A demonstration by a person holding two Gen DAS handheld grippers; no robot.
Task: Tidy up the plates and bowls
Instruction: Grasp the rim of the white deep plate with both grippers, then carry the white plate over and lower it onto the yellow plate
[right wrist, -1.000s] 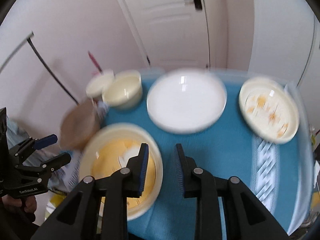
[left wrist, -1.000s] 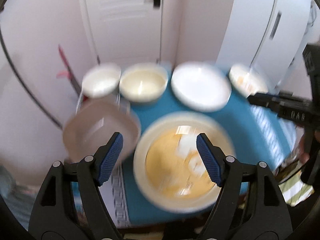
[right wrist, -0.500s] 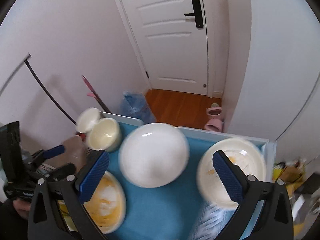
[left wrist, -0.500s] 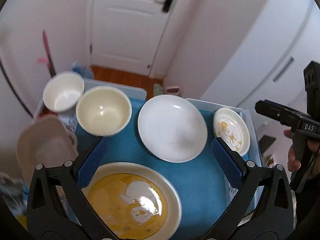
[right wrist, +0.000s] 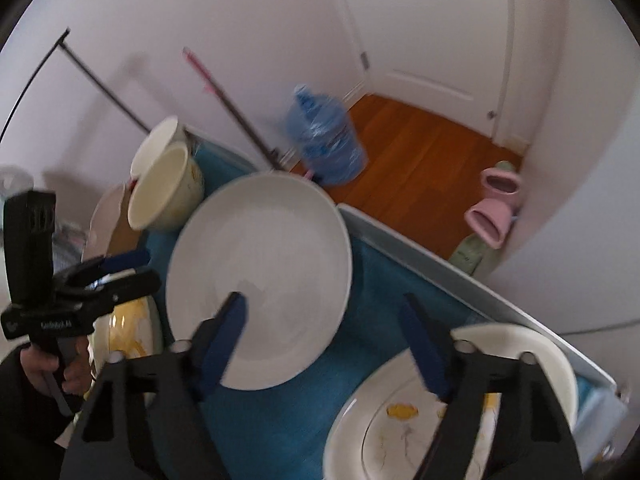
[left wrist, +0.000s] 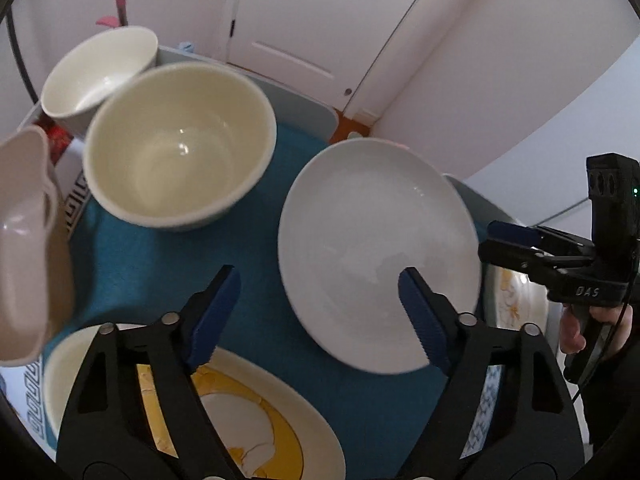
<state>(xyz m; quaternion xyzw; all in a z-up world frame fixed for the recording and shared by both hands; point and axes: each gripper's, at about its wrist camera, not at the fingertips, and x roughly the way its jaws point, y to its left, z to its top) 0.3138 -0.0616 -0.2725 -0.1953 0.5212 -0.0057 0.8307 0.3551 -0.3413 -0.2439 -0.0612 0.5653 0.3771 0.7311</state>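
1. Left gripper [left wrist: 318,286]: jaws apart with nothing between them, just been closing in from wider; poised above the blue cloth [left wrist: 160,264] between the yellow-patterned plate [left wrist: 248,412] and the white plate [left wrist: 376,248]
2. Right gripper [right wrist: 324,328]: jaws also apart and empty, likewise just been narrowing; left pad over the near rim of the white plate, right pad over the small patterned plate [right wrist: 404,412]
3. White plate: flat on the cloth mid-table, between the cream bowl [left wrist: 180,156] and the small patterned plate
4. Cream bowl: upright at the far left of the cloth, touching or just beside a smaller white bowl [left wrist: 100,72] behind it
5. Pinkish container [left wrist: 28,248]: at the left edge, blurred, shape hard to make out
6. Yellow-patterned plate: nearest the left gripper, partly hidden under its fingers
7. Beyond the table: white door [right wrist: 432,28], wooden floor [right wrist: 416,160], blue water jug [right wrist: 324,136], pink slippers [right wrist: 492,208]
8. A hand [right wrist: 60,364] around the left gripper's handle, seen from the right wrist view
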